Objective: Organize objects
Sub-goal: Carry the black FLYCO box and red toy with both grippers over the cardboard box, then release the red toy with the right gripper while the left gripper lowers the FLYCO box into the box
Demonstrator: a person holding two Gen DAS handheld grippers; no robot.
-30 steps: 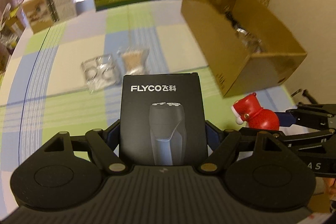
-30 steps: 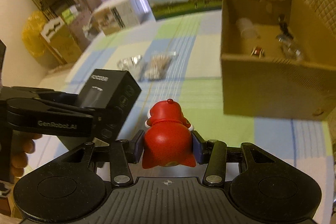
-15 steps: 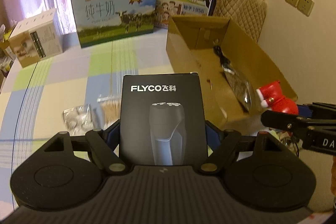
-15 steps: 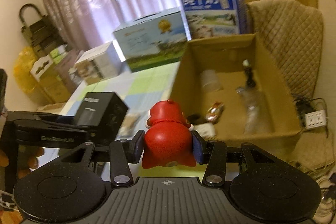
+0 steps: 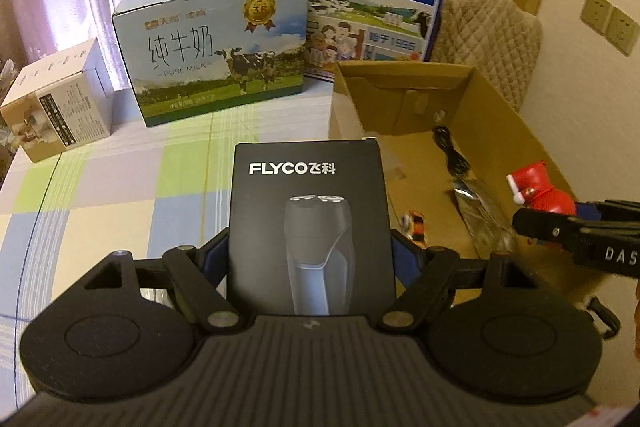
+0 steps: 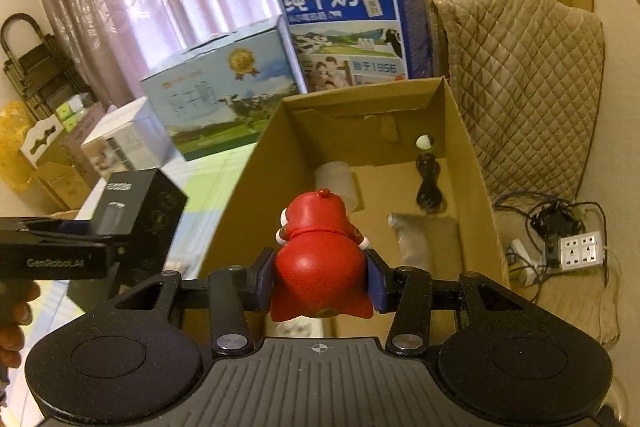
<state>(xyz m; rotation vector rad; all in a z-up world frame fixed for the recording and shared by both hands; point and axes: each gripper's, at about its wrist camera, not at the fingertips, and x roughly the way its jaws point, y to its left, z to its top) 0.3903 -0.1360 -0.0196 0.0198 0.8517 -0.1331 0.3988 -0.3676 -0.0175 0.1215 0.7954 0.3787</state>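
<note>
Clamping the black FLYCO shaver box (image 5: 310, 227), the left gripper (image 5: 310, 259) has risen beside the cardboard box (image 5: 508, 131); the right gripper (image 6: 320, 277), pinching the red figurine (image 6: 320, 259), now hangs over it, so release looks near. Only the right view shows the white cup (image 6: 336, 179) inside.

We see the shaver box (image 5: 310, 227) left of the cardboard box (image 5: 516, 131) on the bench (image 5: 120, 187), toy figure (image 6: 320, 251) over that box, two milk cartons (image 5: 216, 47) behind, cable (image 6: 428, 187) inside.
</note>
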